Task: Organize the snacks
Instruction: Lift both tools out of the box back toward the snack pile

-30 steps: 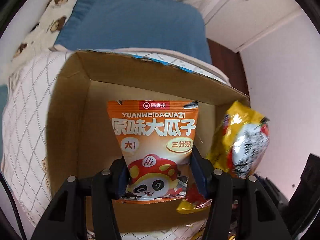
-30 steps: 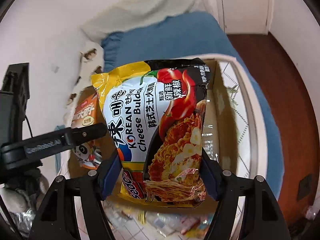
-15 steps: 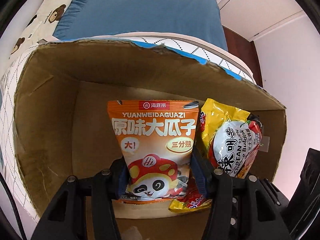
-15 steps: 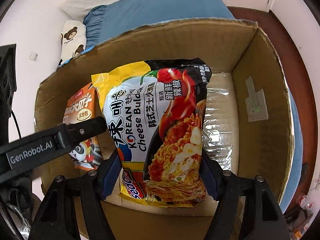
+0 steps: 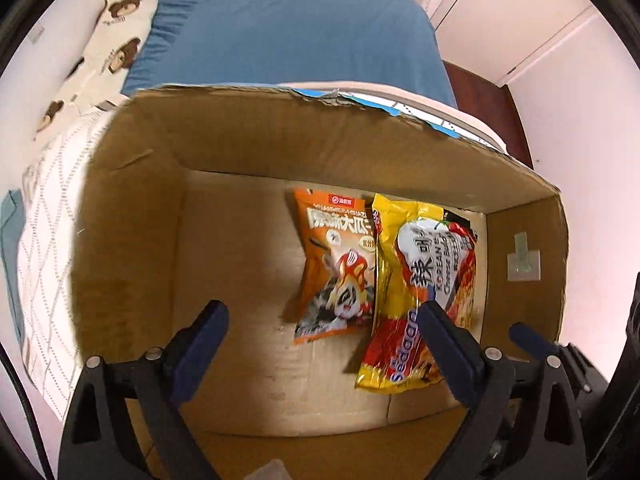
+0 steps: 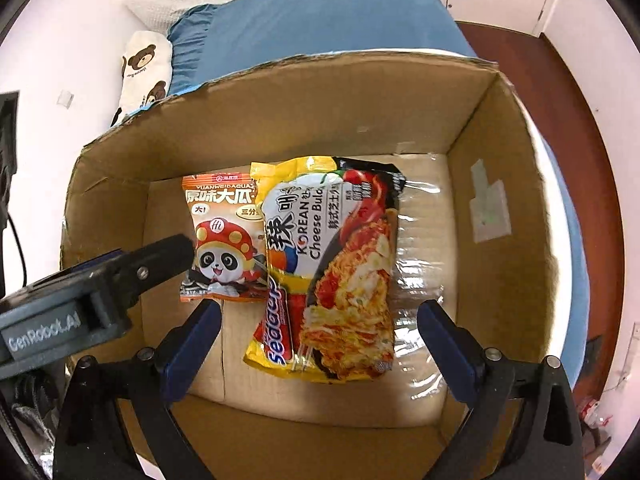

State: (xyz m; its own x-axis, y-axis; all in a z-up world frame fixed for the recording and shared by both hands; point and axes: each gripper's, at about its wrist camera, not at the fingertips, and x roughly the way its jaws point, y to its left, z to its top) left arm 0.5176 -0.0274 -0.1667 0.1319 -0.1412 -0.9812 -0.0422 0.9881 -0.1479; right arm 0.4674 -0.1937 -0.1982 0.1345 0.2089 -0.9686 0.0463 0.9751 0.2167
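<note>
Resting: cardboard box (image 6: 500, 152) on quilted bed (image 5: 48, 208), blue pillow (image 5: 288, 36) behind.

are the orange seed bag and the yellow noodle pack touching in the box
Touching: in the right wrist view the yellow noodle pack overlaps the right edge of the orange seed bag, no gap between them.

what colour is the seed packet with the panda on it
Orange, with white lettering; the seed packet shows best in the right wrist view, lying flat in the box.
</note>
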